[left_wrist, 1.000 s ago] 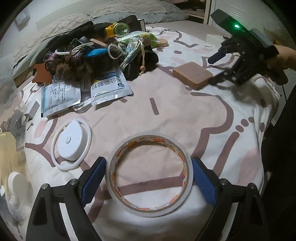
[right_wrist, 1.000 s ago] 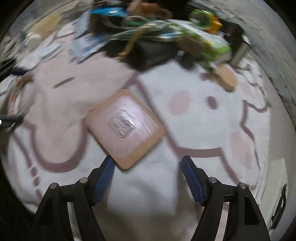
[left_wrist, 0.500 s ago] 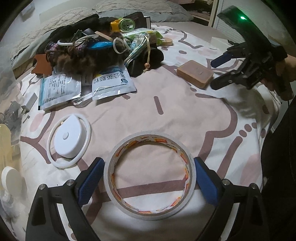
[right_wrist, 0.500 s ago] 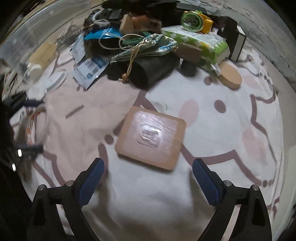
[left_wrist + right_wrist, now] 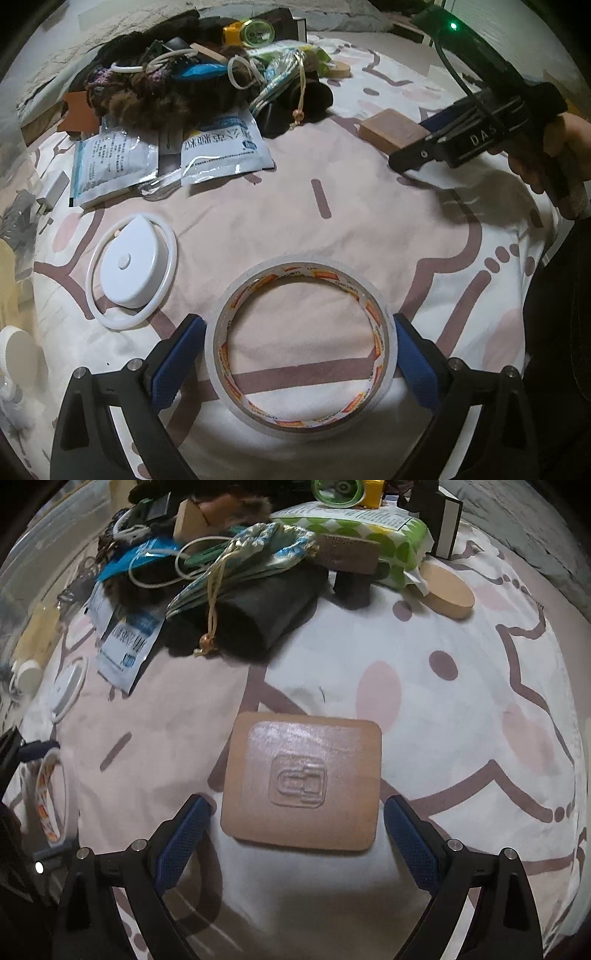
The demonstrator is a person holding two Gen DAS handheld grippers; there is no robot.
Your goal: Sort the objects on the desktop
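A roll of clear tape [image 5: 301,345] lies flat on the pink patterned sheet [image 5: 369,221], between the open fingers of my left gripper [image 5: 297,363], which stand on either side of it. A tan square block [image 5: 303,782] with an embossed top lies on the sheet; my right gripper [image 5: 295,840] is open with its fingers on either side of the block's near edge. The block [image 5: 391,129] and the right gripper [image 5: 424,142] also show in the left wrist view at the right.
A white round tape measure inside a white ring [image 5: 131,271] lies left of the tape. A heap of pouches, cords, packets and a green-yellow item [image 5: 207,85] fills the far side. A wooden disc [image 5: 447,594] lies far right.
My right gripper has moved down and squared up over the tan block, its fingers now flanking it. My left gripper has closed in slightly on the tape roll.
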